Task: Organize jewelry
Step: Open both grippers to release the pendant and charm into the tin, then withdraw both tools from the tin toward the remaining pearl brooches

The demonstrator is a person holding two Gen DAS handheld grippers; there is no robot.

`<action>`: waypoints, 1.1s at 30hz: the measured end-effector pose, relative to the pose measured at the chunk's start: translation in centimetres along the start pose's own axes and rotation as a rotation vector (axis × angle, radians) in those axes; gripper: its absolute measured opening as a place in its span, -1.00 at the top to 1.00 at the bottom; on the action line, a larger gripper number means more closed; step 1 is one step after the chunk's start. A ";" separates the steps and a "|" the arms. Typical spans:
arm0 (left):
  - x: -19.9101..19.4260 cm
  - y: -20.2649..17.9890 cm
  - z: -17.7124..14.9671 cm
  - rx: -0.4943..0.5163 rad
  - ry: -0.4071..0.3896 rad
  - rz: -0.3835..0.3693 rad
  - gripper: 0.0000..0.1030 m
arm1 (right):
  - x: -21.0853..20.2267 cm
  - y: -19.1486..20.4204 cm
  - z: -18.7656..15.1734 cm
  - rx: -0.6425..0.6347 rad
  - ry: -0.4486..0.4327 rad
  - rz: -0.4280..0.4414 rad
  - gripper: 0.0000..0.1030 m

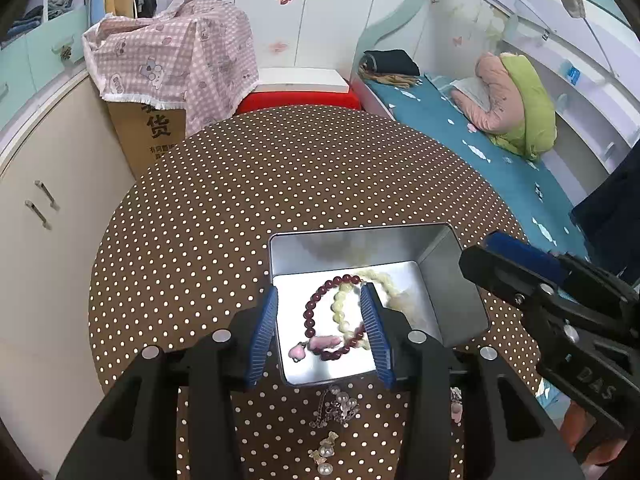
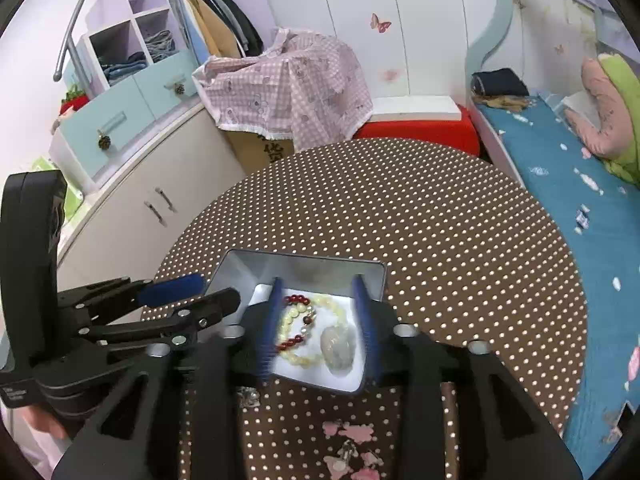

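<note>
Metal tin point(image 1: 452, 280): it sits open on the dotted tablecloth point(image 1: 280, 184), and both your grippers are hanging right over it, so this looks like the drop-off step.

Red beads: the dark red bracelet point(image 1: 320, 312) lies flat on the tin floor, looped over the pale yellow bracelet point(image 1: 380, 280), with a pink charm point(image 1: 298, 352) at its near end. All inside, nothing draped over the rim as far as I can see.

Left gripper point(image 1: 322, 334): blue pads partly open, one each side of the bracelets, not pressing on anything. Nothing held.

Right gripper point(image 2: 318, 326): jaws stand a bit wider, straddling the beads and a pale stone pendant point(image 2: 338, 348) in the tin. Empty too, I'd say.

Doing it well: lift both straight up before you move sideways, because the pad tips are low in the tin and a slanted exit could snag a bead string or nudge the tin. Keep the jaws open until you're clear of the rim.

Still on the cloth: a clear-bead chain piece point(image 1: 338, 402) and a little pearl piece point(image 1: 324, 454) just in front of the tin, plus pink flower bits point(image 2: 352, 432) in the right view. Those look like your next pickups.

Watch out: the chain looks tangly, so pinch it by a bead cluster, not a loose link.
</note>
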State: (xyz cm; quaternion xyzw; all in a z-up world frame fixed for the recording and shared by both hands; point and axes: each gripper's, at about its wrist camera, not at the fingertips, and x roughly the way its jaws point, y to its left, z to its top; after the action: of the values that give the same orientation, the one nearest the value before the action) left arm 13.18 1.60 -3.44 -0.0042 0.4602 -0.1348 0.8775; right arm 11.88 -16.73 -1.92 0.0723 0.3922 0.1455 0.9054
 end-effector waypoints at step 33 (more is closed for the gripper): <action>-4.3 0.2 -3.4 -0.005 -0.031 0.032 -0.04 | -3.4 -0.5 -2.0 0.047 -0.022 -0.157 -0.56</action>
State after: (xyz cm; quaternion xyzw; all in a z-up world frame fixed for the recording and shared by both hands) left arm 8.12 3.25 -1.95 -0.0010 0.4467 -0.1198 0.8866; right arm 8.26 -18.28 -1.09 0.0642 0.3901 0.0639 0.9163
